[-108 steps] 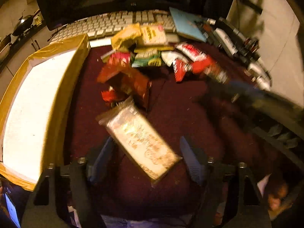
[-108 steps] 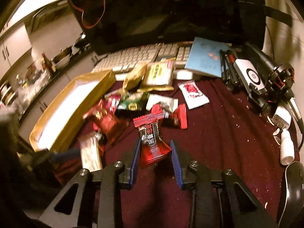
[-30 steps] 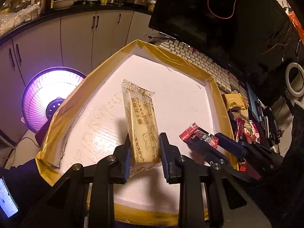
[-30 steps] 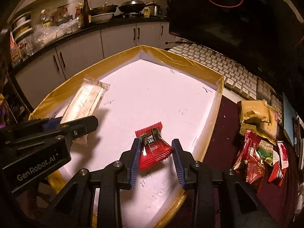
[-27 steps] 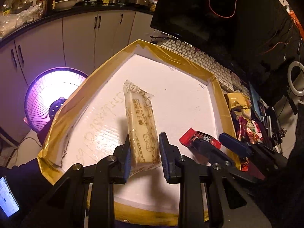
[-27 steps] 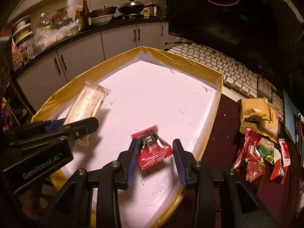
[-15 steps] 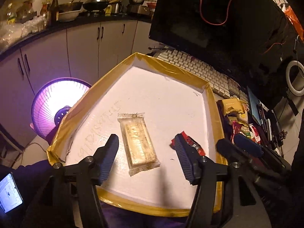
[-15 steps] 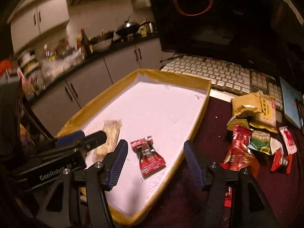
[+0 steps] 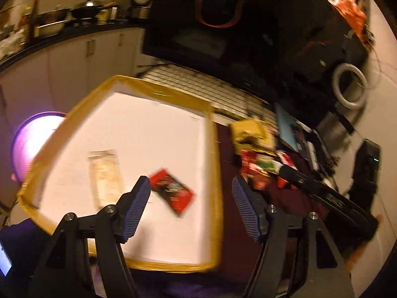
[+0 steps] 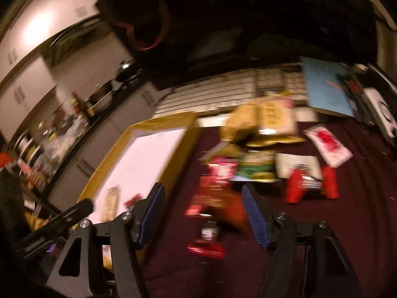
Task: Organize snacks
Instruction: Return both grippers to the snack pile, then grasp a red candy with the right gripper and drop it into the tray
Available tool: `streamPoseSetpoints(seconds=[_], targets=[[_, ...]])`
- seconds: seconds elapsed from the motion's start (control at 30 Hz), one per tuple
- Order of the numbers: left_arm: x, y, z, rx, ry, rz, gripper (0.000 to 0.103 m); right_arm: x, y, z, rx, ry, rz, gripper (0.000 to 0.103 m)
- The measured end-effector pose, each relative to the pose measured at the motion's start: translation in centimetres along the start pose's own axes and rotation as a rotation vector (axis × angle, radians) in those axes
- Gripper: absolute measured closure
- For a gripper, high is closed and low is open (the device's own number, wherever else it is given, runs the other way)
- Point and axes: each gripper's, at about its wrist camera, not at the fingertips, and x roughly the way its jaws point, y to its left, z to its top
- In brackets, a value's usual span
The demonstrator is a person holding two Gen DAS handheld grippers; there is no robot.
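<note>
A white tray with a yellow taped rim (image 9: 213,164) (image 10: 173,173) holds a pale biscuit packet (image 9: 105,173) (image 10: 111,203) and a red snack packet (image 9: 172,191) (image 10: 132,202) lying flat. My left gripper (image 9: 191,203) hangs above the tray's near right part, its jaws opening, nothing between them. My right gripper (image 10: 202,213) is over the dark red cloth to the right of the tray, jaws opening and empty, with a blurred pile of red, green and yellow snack packets (image 10: 248,164) (image 9: 258,154) just ahead. Both views are motion-blurred.
A white keyboard (image 9: 198,92) (image 10: 235,87) and a dark monitor (image 9: 248,24) stand behind the tray and snacks. A blue booklet (image 10: 327,87), pens and devices lie at the right. The right gripper's arm (image 9: 322,193) crosses the left wrist view. A lit purple heater (image 9: 32,136) stands left.
Both grippers opened and let go: the biscuit packet and the red packet now lie in the tray. The left gripper drew back; the right gripper swung right, off the tray, toward the snack pile.
</note>
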Motion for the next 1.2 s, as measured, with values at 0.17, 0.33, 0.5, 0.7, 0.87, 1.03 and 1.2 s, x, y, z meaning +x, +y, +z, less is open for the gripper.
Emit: streamPoseSetpoints(seconds=[0.17,0.33,0.5,0.7,0.87,1.03,1.2], targets=[[2.3,-4.9,-0.2,0.121,0.082,-0.066,0.035,-1.0,-5.2,0.7,0.104,-0.017,-0.033,0.036],[5.5,-8.5,0.2,0.176,0.159,-0.107,0.035,-1.3,-7.8,0.8,0.157,-0.025,-0.039,0.036],[9.0,-11.5,1.2,0.254,0.188,-0.062,0.035,-0.7,-10.3,1.3,0.223,0.001,-0.106,0.036],[12.3,-12.5,0.3,0.311,0.234,0.031,0.071,1.8,-11.5,1.4,0.249,0.056,-0.121,0.036],[10.7,-12.3,-0.2,0.285,0.185,-0.002,0.103,2.8,-8.8,0.9,0.107,0.062,-0.254,0.056],[9.1,-11.4,-0.2,0.232,0.141,-0.045,0.103,2.5,-7.8,0.2,0.036,0.046,-0.270,0.068],[7.7,-9.9,0.1,0.158,0.143,-0.135,0.103,1.1,-7.3,-0.2,0.017,0.017,-0.305,0.069]])
